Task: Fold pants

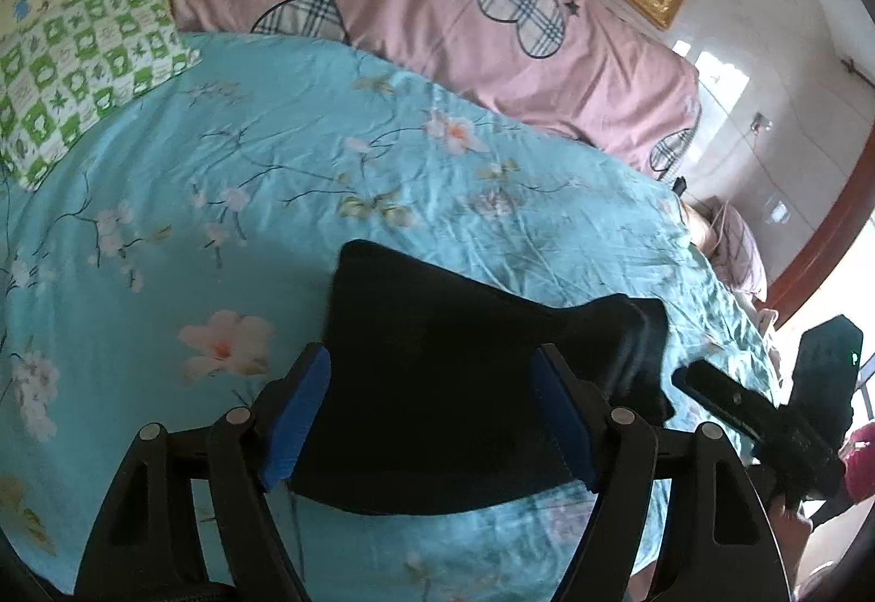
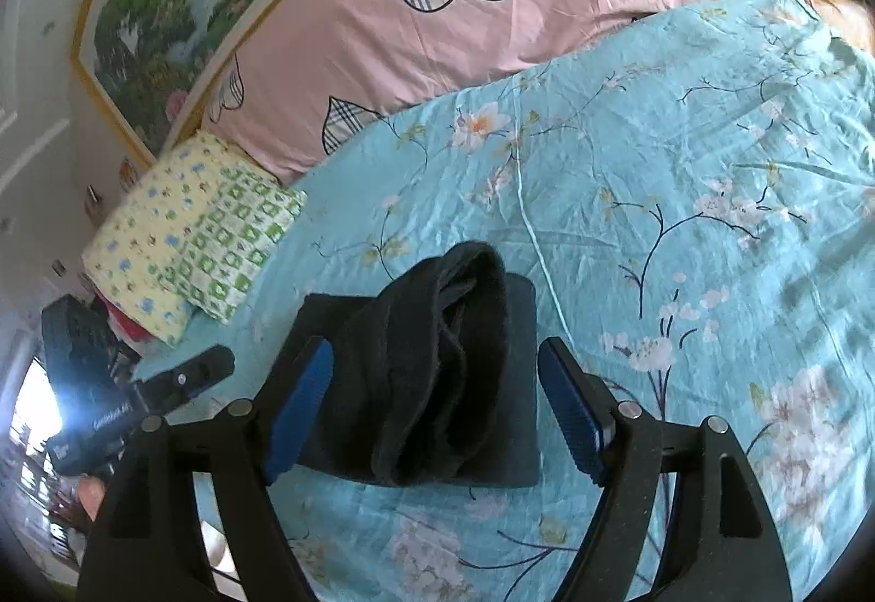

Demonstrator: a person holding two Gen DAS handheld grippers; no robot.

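- Two grippers hang over the bed with their blue-padded jaws spread wide; the left gripper (image 1: 429, 421) and the right gripper (image 2: 435, 413) each frame the pants between their fingers, but no pad presses on the cloth, so neither holds anything.
- Directly ahead of and below both grippers lie the pants (image 2: 437, 372), a dark bundle already folded small and resting flat on the blue floral sheet (image 1: 273, 153), near the edge of the bed closest to the person.
- From the right wrist view the pants show a flat rectangular lower layer with a thicker rolled fold lying on top of it; the long axis of that roll runs away from the gripper, roughly along the line its fingers point.
- From the left wrist view the same bundle reads as a wide dark slab, and the right gripper's finger appears just beside the pants' right-hand end. In the right wrist view the left gripper sits beside the pants' left-hand end. The two look about equally near, one on each side.
- By my judgement the fold is nearly or wholly finished; any further move would be a tidy-up of the loose upper roll, which looks soft and likely to slump.
- Beyond the pants the sheet is creased but otherwise bare.
- Farther from the pants, to their left, sits a green and yellow patterned pillow (image 2: 191, 241).
- Behind the pants lies a pink quilt with plaid hearts (image 1: 437, 0).
- Farthest from the pants, a gold-framed landscape picture (image 2: 180, 0) hangs on a pale wall.
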